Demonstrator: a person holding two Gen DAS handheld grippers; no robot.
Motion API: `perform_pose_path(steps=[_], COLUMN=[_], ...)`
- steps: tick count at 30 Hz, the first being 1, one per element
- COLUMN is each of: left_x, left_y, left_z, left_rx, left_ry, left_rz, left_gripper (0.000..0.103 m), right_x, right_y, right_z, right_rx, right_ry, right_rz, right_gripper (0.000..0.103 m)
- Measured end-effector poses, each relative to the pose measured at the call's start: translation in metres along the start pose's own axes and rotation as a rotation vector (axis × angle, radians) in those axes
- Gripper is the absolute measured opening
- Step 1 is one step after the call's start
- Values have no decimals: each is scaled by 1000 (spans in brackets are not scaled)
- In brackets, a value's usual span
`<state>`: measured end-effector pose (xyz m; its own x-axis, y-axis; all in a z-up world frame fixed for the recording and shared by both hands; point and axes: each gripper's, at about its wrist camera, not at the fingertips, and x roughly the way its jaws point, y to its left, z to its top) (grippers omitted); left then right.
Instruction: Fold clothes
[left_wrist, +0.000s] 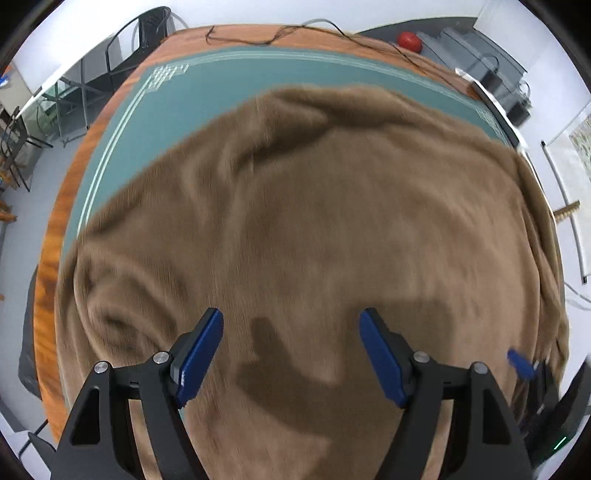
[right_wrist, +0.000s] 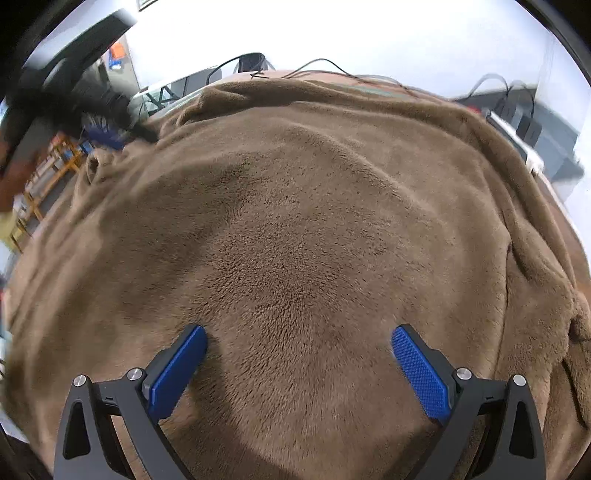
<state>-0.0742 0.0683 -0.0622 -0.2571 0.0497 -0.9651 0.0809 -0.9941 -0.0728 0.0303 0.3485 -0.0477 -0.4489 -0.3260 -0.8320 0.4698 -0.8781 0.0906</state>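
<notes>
A large brown fleece garment (left_wrist: 314, 221) lies spread over the green mat (left_wrist: 177, 107) on the wooden table; it fills the right wrist view (right_wrist: 303, 221) too. My left gripper (left_wrist: 291, 321) is open and empty, hovering above the cloth's near part. My right gripper (right_wrist: 299, 336) is open and empty, close over the fleece, its fingertips near or touching the pile. The right gripper shows blurred at the left wrist view's right edge (left_wrist: 524, 365). The left gripper shows blurred at the upper left of the right wrist view (right_wrist: 99, 129).
The table's wooden rim (left_wrist: 55, 229) runs along the left. A thin cable (left_wrist: 295, 33) lies at the far edge. Chairs (left_wrist: 110, 55) stand beyond the far left corner. A red object (left_wrist: 409, 40) and dark equipment (left_wrist: 491, 74) sit at the far right.
</notes>
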Motion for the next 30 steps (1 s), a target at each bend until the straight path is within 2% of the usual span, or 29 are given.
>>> perform_pose_path(steps=[4, 9, 12, 14, 15, 16, 19, 23, 25, 28, 30], left_x=[-1, 1, 1, 3, 4, 6, 14, 22, 24, 27, 29], left_y=[5, 15, 18, 20, 22, 24, 36, 57, 60, 59, 59], left_z=[-35, -64, -71, -70, -69, -68, -61, -53, -49, -43, -40], left_rx=[-29, -87, -90, -91, -95, -99, -131, -192, -194, -176, -167], left_ry=[23, 29, 15, 2, -2, -6, -1, 7, 3, -2, -5], left_rz=[20, 58, 83, 93, 103, 115, 137, 90, 90, 107, 116], left_gripper=[80, 80, 80, 80, 80, 80, 80, 87, 90, 96, 100], right_x=[-50, -73, -69, -55, -45, -36, -17, -33, -42, -49, -44], right_y=[-41, -120, -145, -150, -151, -157, -177, -213, -237, -251, -247], right_z=[-10, -38, -40, -31, -29, -25, -16, 9, 22, 38, 46], right_rx=[169, 455, 560, 584, 589, 601, 650, 638, 638, 563, 504], right_ry=[-97, -103, -108, -95, -85, -72, -46, -84, -102, -110, -76], right_rz=[60, 94, 178, 288, 316, 308, 249, 50, -35, -192, -254], right_gripper=[102, 102, 102, 102, 102, 102, 102, 102, 102, 102, 102])
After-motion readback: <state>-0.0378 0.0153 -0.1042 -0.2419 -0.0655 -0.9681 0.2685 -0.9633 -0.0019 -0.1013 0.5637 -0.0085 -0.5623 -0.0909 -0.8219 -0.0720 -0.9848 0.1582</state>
